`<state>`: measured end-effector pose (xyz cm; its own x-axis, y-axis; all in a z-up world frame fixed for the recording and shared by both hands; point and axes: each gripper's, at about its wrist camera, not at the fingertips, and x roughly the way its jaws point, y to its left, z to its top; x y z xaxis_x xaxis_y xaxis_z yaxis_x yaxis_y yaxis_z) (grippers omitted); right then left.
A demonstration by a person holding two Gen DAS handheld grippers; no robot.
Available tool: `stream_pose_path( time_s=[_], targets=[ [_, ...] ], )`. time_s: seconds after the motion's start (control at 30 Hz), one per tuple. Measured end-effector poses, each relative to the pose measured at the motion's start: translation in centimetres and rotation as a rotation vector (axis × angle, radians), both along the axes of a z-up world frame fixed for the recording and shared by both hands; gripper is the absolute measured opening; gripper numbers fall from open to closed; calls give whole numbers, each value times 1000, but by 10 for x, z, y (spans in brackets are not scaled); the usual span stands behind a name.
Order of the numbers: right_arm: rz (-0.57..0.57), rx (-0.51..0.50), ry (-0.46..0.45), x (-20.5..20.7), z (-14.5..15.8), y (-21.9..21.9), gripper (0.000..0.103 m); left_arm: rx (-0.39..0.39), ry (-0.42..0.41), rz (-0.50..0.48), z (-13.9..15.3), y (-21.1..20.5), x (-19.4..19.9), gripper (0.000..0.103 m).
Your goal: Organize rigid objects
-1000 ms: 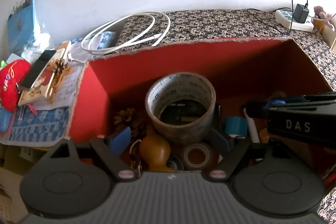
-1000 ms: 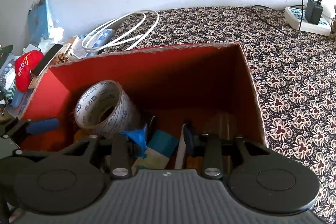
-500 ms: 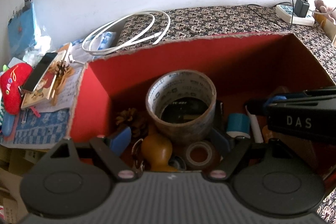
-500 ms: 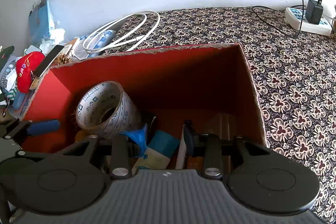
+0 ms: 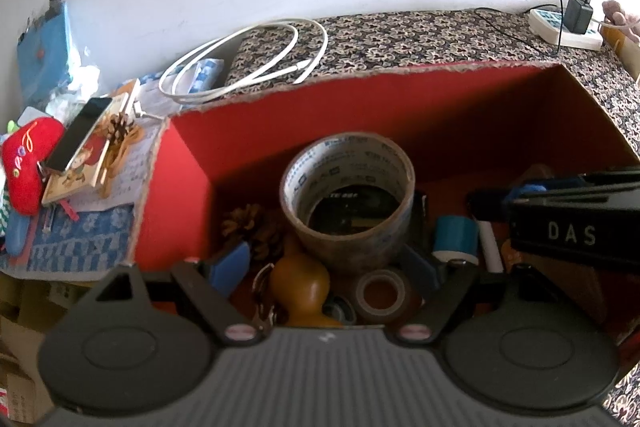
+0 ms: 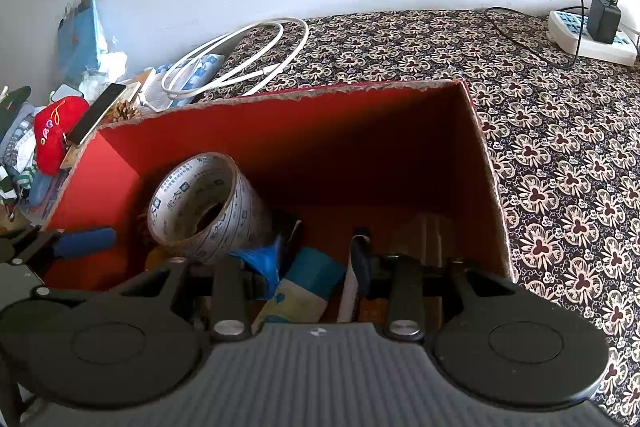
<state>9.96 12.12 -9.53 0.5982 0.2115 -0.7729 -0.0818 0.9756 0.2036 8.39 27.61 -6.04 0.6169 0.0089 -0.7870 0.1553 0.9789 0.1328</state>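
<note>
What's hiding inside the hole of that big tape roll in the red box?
Through the big printed tape roll, standing in the red cardboard box, the left wrist view shows something flat and black with pale lettering. Its edges are covered by the roll, so what it is stays unclear.

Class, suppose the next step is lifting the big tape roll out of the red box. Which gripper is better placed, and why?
Left. The left gripper is open with the big tape roll centred just ahead of its fingers. The right gripper faces the blue-topped carton; the roll sits off to its left.
</note>
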Motion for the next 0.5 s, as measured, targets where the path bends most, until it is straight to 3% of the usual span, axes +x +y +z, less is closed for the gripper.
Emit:
stream_pose_path(
  time_s=[0.5],
  targets=[
    [3, 9, -7, -1, 1, 1, 21, -3, 4, 7, 1, 0, 1, 84]
  ],
)
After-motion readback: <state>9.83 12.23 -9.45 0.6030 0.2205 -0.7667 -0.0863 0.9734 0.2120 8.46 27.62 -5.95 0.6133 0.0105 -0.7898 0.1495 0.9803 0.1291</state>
